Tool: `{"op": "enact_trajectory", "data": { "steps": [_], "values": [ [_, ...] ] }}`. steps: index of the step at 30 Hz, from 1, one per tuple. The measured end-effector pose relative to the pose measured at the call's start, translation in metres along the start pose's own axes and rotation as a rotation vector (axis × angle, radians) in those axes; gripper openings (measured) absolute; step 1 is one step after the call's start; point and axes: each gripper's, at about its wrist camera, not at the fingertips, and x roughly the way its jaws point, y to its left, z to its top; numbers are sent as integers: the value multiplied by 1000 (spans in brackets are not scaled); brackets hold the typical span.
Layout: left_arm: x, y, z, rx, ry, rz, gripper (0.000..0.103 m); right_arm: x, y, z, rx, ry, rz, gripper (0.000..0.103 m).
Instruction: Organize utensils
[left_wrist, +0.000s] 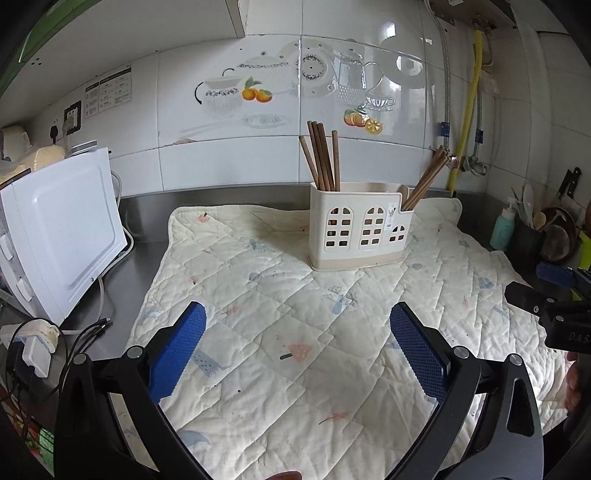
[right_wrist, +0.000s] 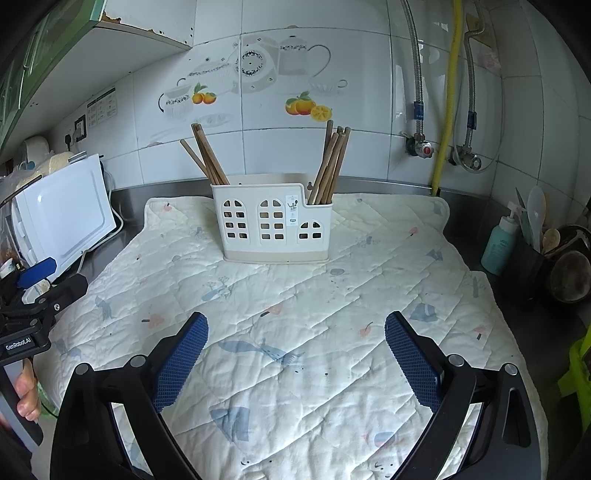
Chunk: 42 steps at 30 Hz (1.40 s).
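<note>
Two bundles of chopsticks (right_wrist: 208, 155) (right_wrist: 330, 162) stand sorted in the end compartments of the utensil holder (right_wrist: 275, 225), upright on the quilted mat (right_wrist: 295, 317). Your left gripper (left_wrist: 297, 354) and right gripper (right_wrist: 295, 362) hover wide apart, empty, well short of it.

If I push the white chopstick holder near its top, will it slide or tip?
The chopstick holder looks like thin, light plastic, standing tall on a soft quilted mat, so it would probably tip before sliding. The chopsticks lean loosely and may rattle or shift.
</note>
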Motion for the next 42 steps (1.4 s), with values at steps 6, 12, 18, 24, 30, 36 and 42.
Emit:
{"op": "enact_trajectory", "data": {
  "steps": [6,12,18,24,30,36,42],
  "values": [
    [2,-1,-1,-3,7,-3,99,0,0,0,-2,2,0,93],
    [3,-1,-2,-6,12,-3,99,2,2,1,-9,5,4,93],
    [3,0,-2,-10,16,-1,99,2,3,1,-12,6,3,93],
    [4,2,-3,-14,18,2,99,2,3,1,-12,6,4,93],
    [4,5,-3,-22,18,7,99,3,4,1,-16,7,4,93],
    [5,6,-3,-27,19,7,99,3,3,1,-16,9,2,93],
    [5,6,-3,-27,18,5,99,4,3,0,-18,11,2,93]
  ]
}}
